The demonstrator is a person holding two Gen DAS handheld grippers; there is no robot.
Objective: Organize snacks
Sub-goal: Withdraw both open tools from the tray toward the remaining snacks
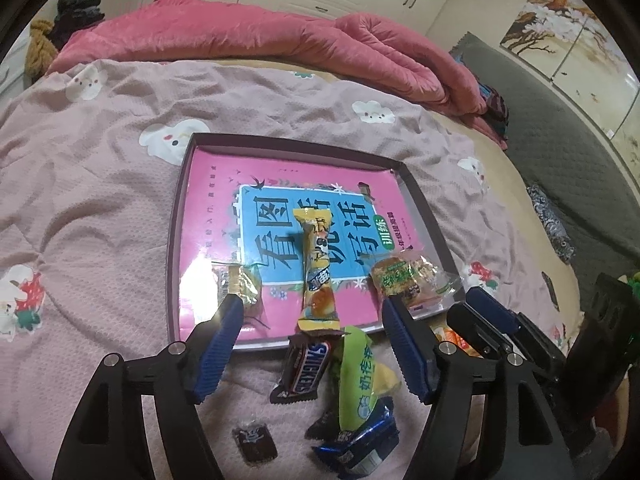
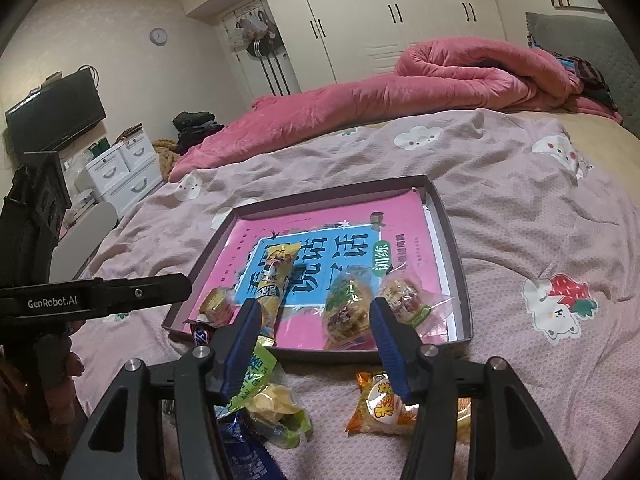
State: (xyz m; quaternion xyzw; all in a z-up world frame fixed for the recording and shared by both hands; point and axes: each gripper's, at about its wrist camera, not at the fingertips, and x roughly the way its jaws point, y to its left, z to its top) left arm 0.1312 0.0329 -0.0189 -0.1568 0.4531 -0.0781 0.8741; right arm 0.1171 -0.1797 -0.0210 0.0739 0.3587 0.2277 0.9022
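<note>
A shallow dark tray [image 1: 173, 240] [image 2: 456, 248] with a pink book in its bottom lies on the bed. In it are a long yellow snack bar [image 1: 318, 268] [image 2: 276, 280], a small gold candy [image 1: 238, 284] [image 2: 218, 304] and clear-wrapped green-label snacks [image 1: 408, 278] [image 2: 348, 308]. In front of the tray lie a Snickers bar [image 1: 304, 368], a green packet [image 1: 360, 376] [image 2: 256, 376], a blue packet [image 1: 360, 444], a small dark candy [image 1: 256, 442] and an orange packet [image 2: 380, 404]. My left gripper [image 1: 310, 316] is open and empty above the loose snacks. My right gripper [image 2: 314, 320] is open and empty at the tray's near edge.
A rumpled pink duvet [image 2: 400, 92] lies across the far side of the bed. The pink patterned bedspread [image 1: 80, 200] surrounds the tray. The right gripper shows at the right of the left wrist view [image 1: 492, 320]. A TV [image 2: 56, 112] and white drawers [image 2: 120, 168] stand left.
</note>
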